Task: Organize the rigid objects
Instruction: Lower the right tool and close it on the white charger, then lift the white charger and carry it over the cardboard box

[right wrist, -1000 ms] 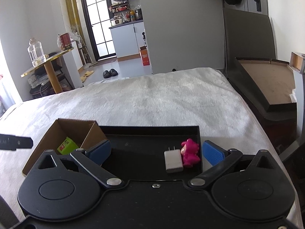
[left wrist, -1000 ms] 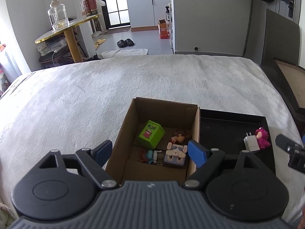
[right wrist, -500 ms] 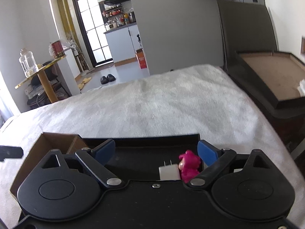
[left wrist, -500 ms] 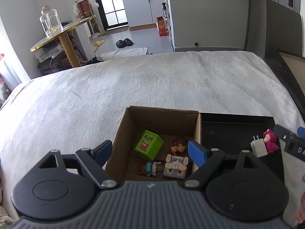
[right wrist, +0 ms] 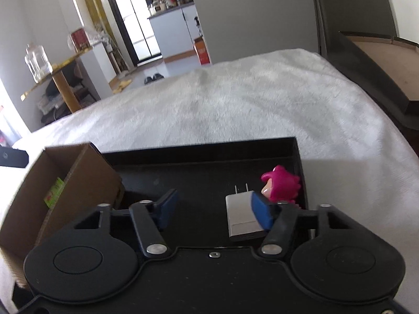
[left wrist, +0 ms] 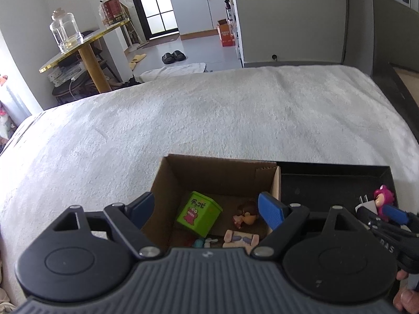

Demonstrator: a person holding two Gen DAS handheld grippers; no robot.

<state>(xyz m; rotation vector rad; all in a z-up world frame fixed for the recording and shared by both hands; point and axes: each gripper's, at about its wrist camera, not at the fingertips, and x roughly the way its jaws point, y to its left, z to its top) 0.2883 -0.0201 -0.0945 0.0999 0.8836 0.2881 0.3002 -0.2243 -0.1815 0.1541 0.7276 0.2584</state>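
A cardboard box (left wrist: 170,180) sits on the white bed with a green toy block (left wrist: 199,213), a brown figurine (left wrist: 246,213) and other small toys inside. To its right a black tray (right wrist: 209,162) holds a white charger plug (right wrist: 242,217) and a pink figurine (right wrist: 281,183). My left gripper (left wrist: 208,210) is open and empty above the box. My right gripper (right wrist: 213,209) is open low over the tray; its right finger lies in front of the plug and the pink figurine. It also shows in the left wrist view (left wrist: 392,214).
The white blanket (left wrist: 209,115) covers the bed beyond the box and tray. A dark wooden frame (right wrist: 379,60) stands off the right edge. A gold side table with a glass jar (left wrist: 65,34) stands far left.
My right gripper has dropped and moved in toward the plug and pink figurine, tilting left. My left gripper has come closer over the box.
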